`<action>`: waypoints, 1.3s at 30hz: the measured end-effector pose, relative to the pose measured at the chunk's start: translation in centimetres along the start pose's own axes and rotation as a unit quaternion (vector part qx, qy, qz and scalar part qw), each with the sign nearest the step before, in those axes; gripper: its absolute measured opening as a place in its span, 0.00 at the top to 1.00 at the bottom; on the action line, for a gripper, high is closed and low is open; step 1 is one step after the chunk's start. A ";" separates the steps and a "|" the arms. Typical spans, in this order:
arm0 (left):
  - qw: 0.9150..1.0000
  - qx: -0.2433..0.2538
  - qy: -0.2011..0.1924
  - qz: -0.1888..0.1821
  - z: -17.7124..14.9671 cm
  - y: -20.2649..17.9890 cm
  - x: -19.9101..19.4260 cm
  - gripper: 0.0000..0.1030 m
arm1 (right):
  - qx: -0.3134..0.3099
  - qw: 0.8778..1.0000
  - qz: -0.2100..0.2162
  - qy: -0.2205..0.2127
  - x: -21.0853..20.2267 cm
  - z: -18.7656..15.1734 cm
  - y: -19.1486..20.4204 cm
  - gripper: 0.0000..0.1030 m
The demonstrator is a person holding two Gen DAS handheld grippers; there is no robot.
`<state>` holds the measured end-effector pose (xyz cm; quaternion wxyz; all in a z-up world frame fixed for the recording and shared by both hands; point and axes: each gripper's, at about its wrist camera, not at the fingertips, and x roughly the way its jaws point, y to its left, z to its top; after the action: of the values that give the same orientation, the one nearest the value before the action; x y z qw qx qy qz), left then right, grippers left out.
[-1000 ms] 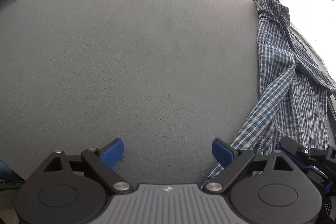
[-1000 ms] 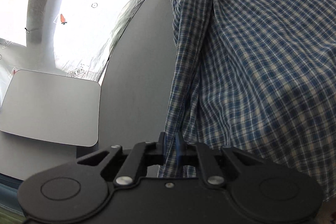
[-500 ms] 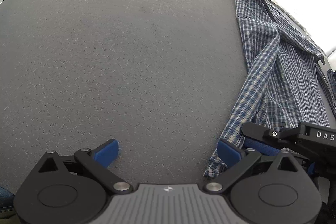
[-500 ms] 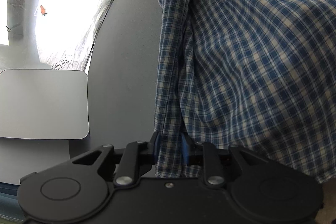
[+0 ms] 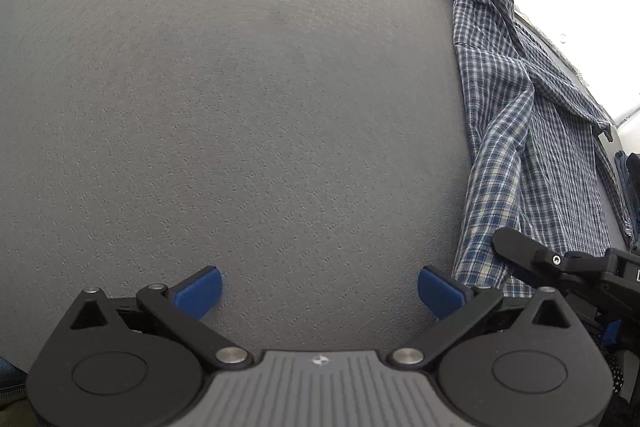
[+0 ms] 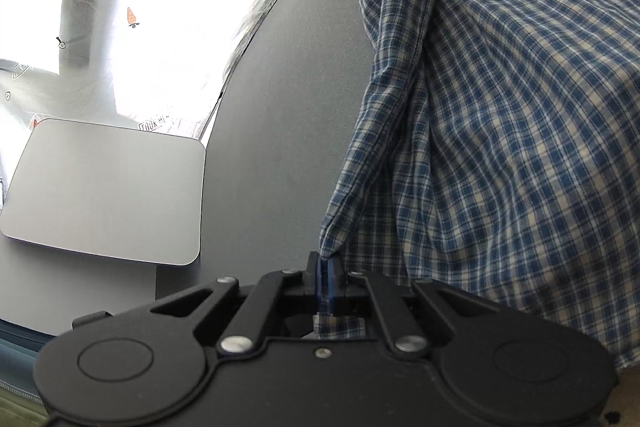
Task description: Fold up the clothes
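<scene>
A blue and white plaid shirt (image 6: 500, 131) lies stretched out on the dark grey table (image 5: 248, 99). In the left wrist view the shirt (image 5: 516, 131) runs along the right side. My right gripper (image 6: 326, 267) is shut on the shirt's near left corner, with a bit of cloth poking out behind the pads. My left gripper (image 5: 320, 291) is open and empty, low over bare table just left of the shirt's near edge. The right gripper's black body (image 5: 560, 263) shows at the lower right of the left wrist view.
A light grey flat board (image 6: 104, 187) lies at the table's far left corner. A white patterned sheet (image 6: 168, 27) with small carrot prints lies beyond the table's edge. Wide bare table lies left of the shirt.
The right gripper has tightened fully on the shirt's corner, bunching the cloth into a point. The left gripper has shifted slightly, so the shirt sits farther right in its view.
</scene>
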<state>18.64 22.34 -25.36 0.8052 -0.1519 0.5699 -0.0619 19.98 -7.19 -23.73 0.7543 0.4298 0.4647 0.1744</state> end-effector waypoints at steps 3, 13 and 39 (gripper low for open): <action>1.000 -0.001 -0.002 0.021 0.0 -0.6 0.1 0.00 | -0.005 1.000 0.002 -0.011 -1.8 0.3 0.0 0.97; 0.999 0.027 -0.019 0.013 -1.2 -6.4 0.4 0.00 | 0.030 0.998 -0.005 -0.063 -9.2 1.4 -4.1 0.97; 0.984 0.136 0.033 0.110 -6.0 -16.4 3.7 0.00 | -0.037 0.989 -0.135 0.048 -10.5 4.1 -11.2 0.93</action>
<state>15.45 4.80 -25.34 0.8009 0.0249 0.5957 -0.0554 16.64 -22.53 -26.19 0.7631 0.3261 0.5472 0.1090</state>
